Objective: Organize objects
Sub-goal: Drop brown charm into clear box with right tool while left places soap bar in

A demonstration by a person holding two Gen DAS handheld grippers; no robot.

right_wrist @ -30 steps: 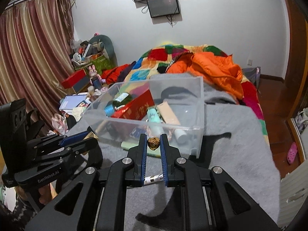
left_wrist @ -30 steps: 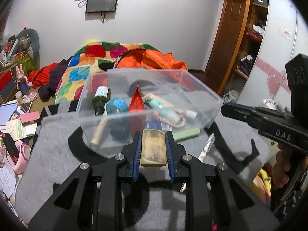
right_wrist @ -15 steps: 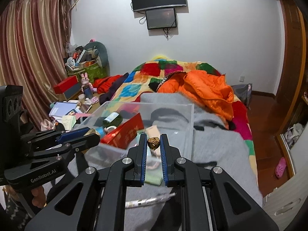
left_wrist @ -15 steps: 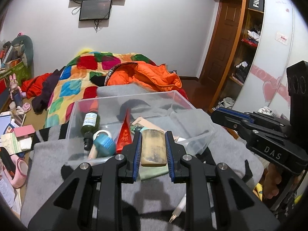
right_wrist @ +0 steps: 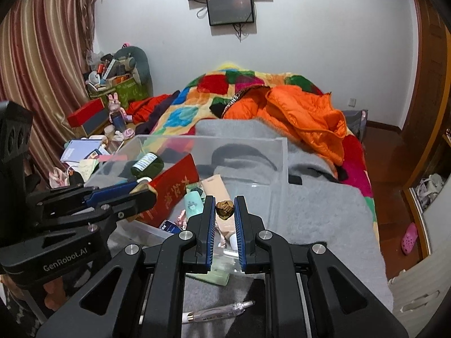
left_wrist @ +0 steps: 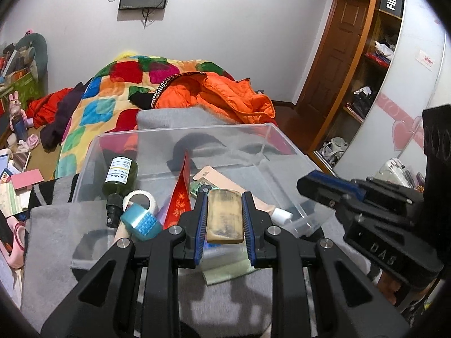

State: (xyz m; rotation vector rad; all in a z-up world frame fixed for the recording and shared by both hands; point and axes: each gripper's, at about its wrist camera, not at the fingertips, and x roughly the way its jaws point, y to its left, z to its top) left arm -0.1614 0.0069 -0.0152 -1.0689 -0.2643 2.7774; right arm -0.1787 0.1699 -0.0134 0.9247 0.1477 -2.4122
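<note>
Since a second ago both grippers have risen and moved forward, so the clear plastic bin [left_wrist: 284,140] now lies below their tips rather than ahead. In the lower centre of the left view, the left gripper [left_wrist: 224,219] is clamped on a flat tan block [left_wrist: 224,217] with a scuffed, matte face; in the right view the right gripper [right_wrist: 224,219] pinches a small knobbly brown nut-like object [right_wrist: 224,209]. To drop cleanly, I would carry each piece past the near wall, lower it over a bare patch of the floor (the right half looks freer), then open. Further in lie a dark glass bottle [left_wrist: 119,174], a glossy red packet [right_wrist: 174,188] and a tape roll [left_wrist: 141,200]; the fuzzy grey blanket [right_wrist: 324,211] lies under the bin.
</note>
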